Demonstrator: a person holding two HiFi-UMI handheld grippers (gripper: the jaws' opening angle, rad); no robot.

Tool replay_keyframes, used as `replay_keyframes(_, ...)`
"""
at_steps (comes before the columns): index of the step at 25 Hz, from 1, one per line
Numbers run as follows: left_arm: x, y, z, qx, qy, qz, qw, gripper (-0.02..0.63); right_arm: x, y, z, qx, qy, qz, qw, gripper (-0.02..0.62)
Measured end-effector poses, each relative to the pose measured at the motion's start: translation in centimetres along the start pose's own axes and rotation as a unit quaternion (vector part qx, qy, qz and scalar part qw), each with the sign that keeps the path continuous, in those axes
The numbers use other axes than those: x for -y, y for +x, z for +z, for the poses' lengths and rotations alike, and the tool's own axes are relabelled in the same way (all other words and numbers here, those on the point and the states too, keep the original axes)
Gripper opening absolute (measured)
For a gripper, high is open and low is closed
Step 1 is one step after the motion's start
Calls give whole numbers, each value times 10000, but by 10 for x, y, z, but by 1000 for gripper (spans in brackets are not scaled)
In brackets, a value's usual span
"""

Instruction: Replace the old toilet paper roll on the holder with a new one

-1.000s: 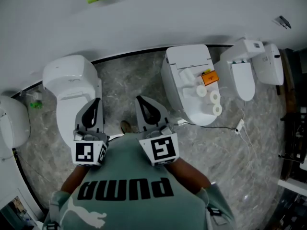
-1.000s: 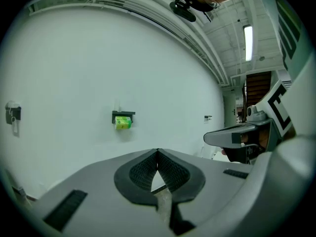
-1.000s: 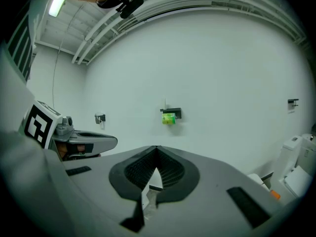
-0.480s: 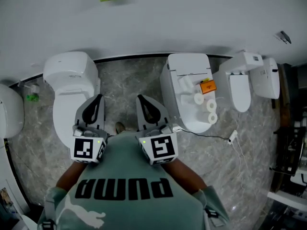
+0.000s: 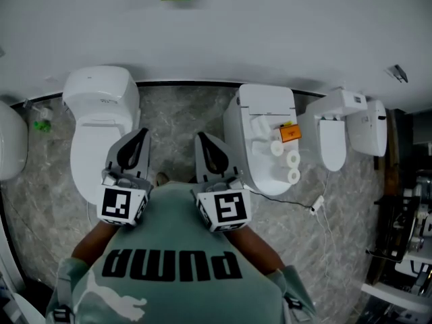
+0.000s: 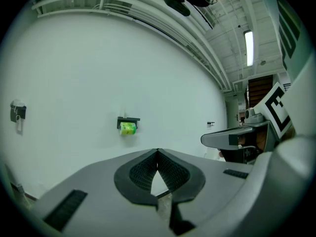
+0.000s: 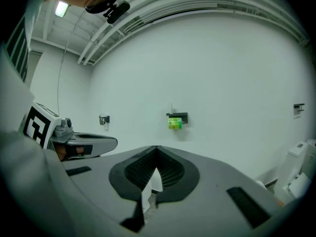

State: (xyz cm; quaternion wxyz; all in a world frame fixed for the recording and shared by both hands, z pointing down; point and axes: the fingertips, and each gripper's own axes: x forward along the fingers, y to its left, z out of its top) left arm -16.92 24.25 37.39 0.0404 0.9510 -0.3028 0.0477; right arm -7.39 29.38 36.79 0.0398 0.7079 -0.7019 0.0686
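Just left of its twin, the left gripper (image 6: 157,152) is pinched together on nothing. Well ahead of both tongs, high on the wall, the holder (image 6: 128,119) carries a green roll (image 6: 127,128); whether old or new is unclear. The right gripper (image 7: 157,149) is likewise closed and empty, with white rolls (image 5: 292,159) on a toilet (image 5: 253,164) off to its right. Closed tips reaching the green roll would likely shove it off. Its long axis runs level along the wall, ends facing sideways.

Washroom-type space: several toilets (image 5: 101,106) along one wall (image 5: 283,32).
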Motion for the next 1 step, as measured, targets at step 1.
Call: replay_keyframes(1, -3, -2, 0, 10, 0, 10, 10000, 3, -3, 1, 0, 1, 16, 12, 10000, 3)
